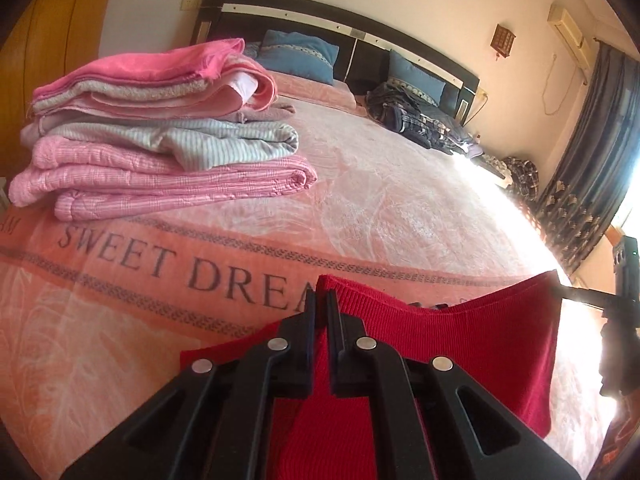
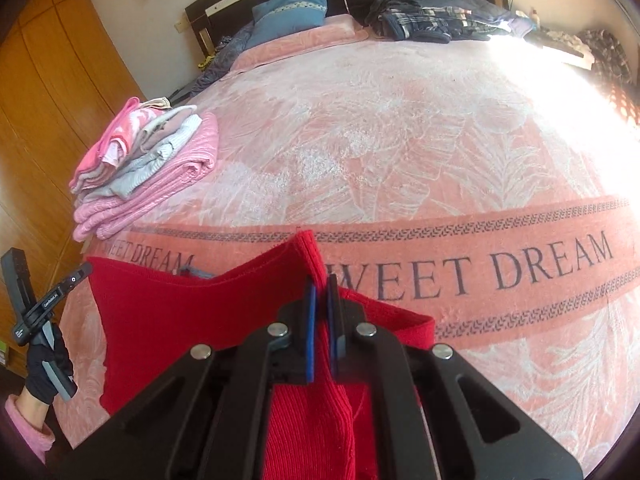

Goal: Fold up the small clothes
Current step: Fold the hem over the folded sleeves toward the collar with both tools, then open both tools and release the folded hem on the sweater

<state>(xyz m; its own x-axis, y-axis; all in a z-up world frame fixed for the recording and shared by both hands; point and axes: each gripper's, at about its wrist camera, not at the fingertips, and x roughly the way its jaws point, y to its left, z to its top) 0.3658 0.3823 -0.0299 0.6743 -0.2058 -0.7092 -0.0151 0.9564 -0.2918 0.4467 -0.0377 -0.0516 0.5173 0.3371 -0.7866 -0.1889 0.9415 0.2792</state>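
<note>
A red knitted garment hangs stretched between both grippers above the near edge of the bed. My left gripper is shut on one top corner of it, red fabric pinched between its black fingers. My right gripper is shut on the other top corner of the red garment, cloth bunched between its blue pads. In the right wrist view the other gripper's handle shows at the far left, held by a gloved hand. The garment's lower part is hidden behind the gripper bodies.
A stack of folded pink, grey and striped clothes lies on the bed's left side, also in the right wrist view. The pink "SWEET DREAM" blanket covers the bed. Blue pillows and dark crumpled clothes lie by the headboard. A wooden wardrobe stands left.
</note>
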